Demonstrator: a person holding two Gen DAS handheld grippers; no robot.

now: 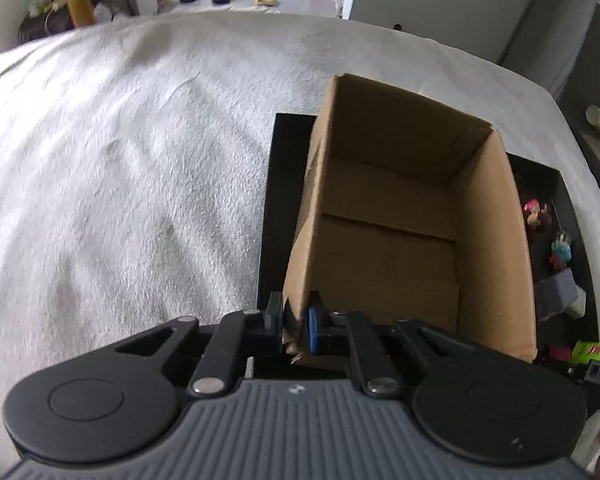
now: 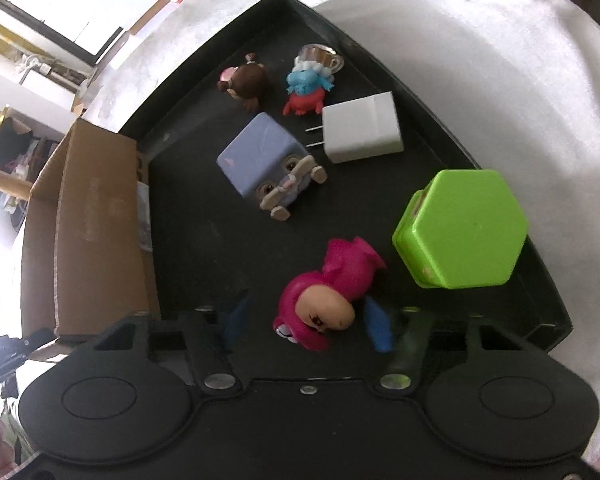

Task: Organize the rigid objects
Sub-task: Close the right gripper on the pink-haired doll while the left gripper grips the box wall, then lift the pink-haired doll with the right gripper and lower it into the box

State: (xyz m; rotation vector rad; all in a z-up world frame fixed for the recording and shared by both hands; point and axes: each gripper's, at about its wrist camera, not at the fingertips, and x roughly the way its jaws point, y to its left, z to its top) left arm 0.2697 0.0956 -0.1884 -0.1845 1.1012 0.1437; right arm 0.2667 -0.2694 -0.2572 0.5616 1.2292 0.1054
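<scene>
Our left gripper (image 1: 294, 326) pinches the open brown cardboard box (image 1: 400, 240) by its near wall, on the black tray (image 2: 204, 248). Our right gripper (image 2: 306, 322), open, straddles the pink plastic figurine (image 2: 332, 288) near the tray's near edge; next we judge: close, lift, box it.

My left wrist view looks forward and down, close over the cardboard box (image 1: 400, 220) rim. My right wrist view looks steeply down at the black tray (image 2: 204, 220). Both share box and tray.
</scene>
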